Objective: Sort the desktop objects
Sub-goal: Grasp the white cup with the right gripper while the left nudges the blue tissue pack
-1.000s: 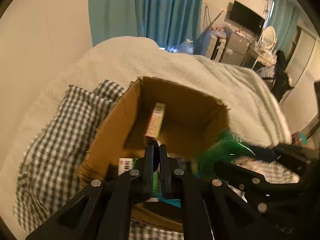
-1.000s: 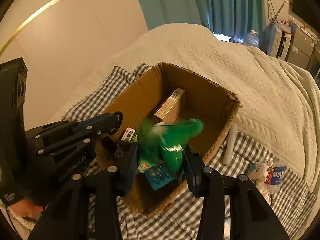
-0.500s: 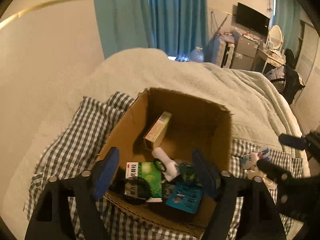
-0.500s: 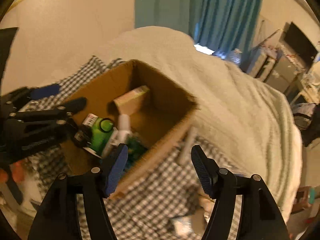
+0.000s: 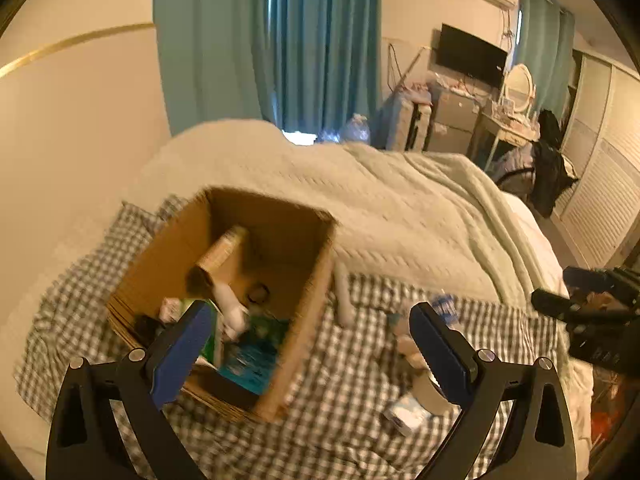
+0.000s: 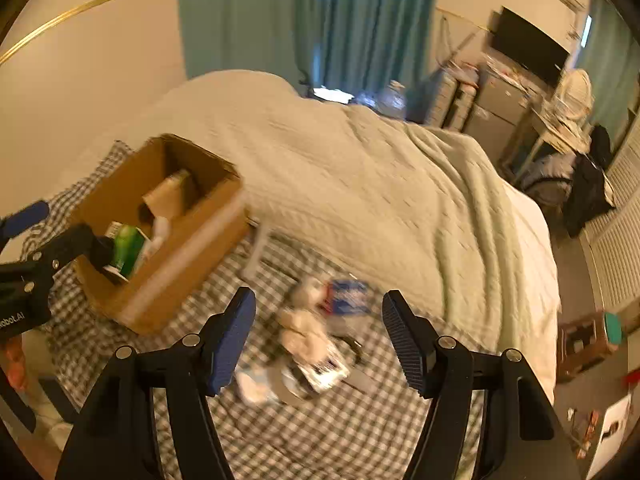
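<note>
The cardboard box [image 6: 160,236] sits on the left of the checked cloth [image 6: 320,432] and already holds several things: a green carton [image 6: 128,248], a white bottle [image 5: 232,312], a tan box [image 5: 222,252] and a blue packet [image 5: 252,356]. Still outside are a white tube [image 5: 344,300] just beside the box's right wall and a blurred pile of small items [image 6: 312,344] nearer and to the right. So the sorting looks partly done. The left gripper [image 5: 310,340] and right gripper [image 6: 320,332] are both spread wide, holding nothing.
</note>
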Demonstrator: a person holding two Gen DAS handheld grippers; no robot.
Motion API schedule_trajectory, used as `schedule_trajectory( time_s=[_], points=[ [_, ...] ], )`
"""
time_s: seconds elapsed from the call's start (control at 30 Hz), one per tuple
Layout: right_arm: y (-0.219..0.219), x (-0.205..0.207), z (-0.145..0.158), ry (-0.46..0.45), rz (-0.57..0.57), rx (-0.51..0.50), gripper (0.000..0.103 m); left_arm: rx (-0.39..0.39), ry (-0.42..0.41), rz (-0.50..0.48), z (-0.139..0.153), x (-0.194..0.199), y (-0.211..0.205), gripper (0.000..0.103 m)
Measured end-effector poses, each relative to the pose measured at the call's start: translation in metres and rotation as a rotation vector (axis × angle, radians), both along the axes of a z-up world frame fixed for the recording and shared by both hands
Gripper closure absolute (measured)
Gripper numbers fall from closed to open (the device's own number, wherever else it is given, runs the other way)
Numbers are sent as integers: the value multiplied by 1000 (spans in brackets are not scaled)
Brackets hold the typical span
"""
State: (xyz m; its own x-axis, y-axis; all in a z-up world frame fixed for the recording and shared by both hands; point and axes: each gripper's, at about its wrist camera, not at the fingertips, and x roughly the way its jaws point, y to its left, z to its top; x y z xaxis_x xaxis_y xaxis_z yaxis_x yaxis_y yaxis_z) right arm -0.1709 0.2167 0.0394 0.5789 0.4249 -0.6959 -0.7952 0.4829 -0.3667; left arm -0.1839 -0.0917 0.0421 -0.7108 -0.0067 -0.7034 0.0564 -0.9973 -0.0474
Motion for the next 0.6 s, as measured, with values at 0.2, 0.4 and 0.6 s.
schedule_trajectory(
  time_s=[0.2,0.4,0.6],
  points=[
    [-47,48,-17,80,-86,-24,37,13,-128,-49,-69,-5,44,2],
    [-66,88,-41,166,-129,-32,37,-71,-199,-217,-125,-6,90,2],
    [-48,89,-92,285,-68,-126,34,-149,-281,-368,-177,-7,123,2]
  ],
)
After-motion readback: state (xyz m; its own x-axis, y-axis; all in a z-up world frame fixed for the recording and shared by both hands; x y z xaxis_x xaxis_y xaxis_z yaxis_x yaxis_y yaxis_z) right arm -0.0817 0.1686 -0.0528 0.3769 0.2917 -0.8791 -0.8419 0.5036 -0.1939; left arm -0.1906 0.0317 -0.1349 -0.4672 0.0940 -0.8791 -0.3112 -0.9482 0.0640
